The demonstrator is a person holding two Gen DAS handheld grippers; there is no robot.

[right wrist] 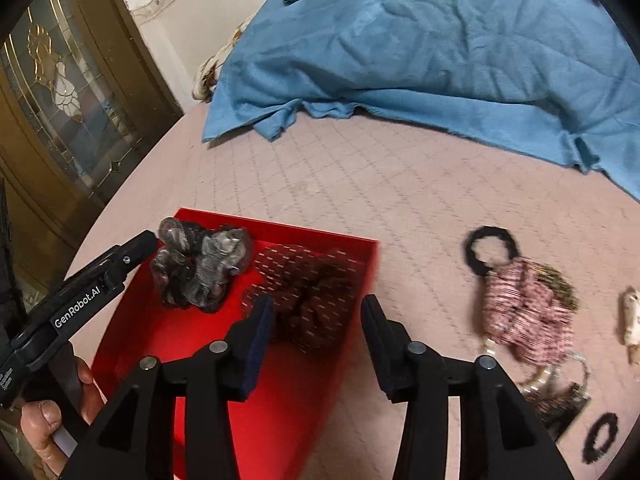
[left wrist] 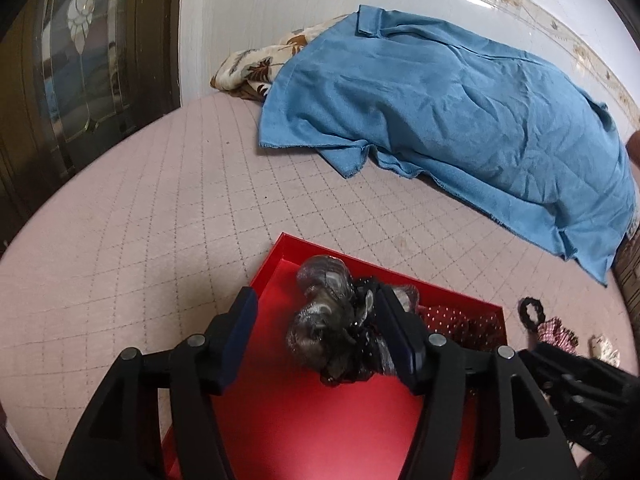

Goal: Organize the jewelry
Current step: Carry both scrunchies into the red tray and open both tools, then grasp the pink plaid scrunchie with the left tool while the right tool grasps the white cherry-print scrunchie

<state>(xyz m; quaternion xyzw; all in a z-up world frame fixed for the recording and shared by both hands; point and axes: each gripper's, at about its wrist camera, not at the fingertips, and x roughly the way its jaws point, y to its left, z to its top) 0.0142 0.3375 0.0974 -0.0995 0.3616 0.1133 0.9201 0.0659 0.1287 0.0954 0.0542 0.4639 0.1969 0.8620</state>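
Fingers of my left gripper (left wrist: pixel 316 334) stand spread around the grey-black scrunchie (left wrist: pixel 332 320) lying in the red box (left wrist: pixel 280 420), pinching nothing. My right gripper (right wrist: pixel 318 340) hangs spread over the box's right wall, just above the dark red dotted scrunchie (right wrist: pixel 308 284). Outside on the pink quilted bedcover (right wrist: pixel 360 184) lie a black hair tie (right wrist: pixel 492 252), touching a pink striped scrunchie (right wrist: pixel 524 312), and another black tie (right wrist: pixel 600 436).

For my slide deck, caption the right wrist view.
Open right gripper over a red tray holding two scrunchies, more hair ties on the bed.
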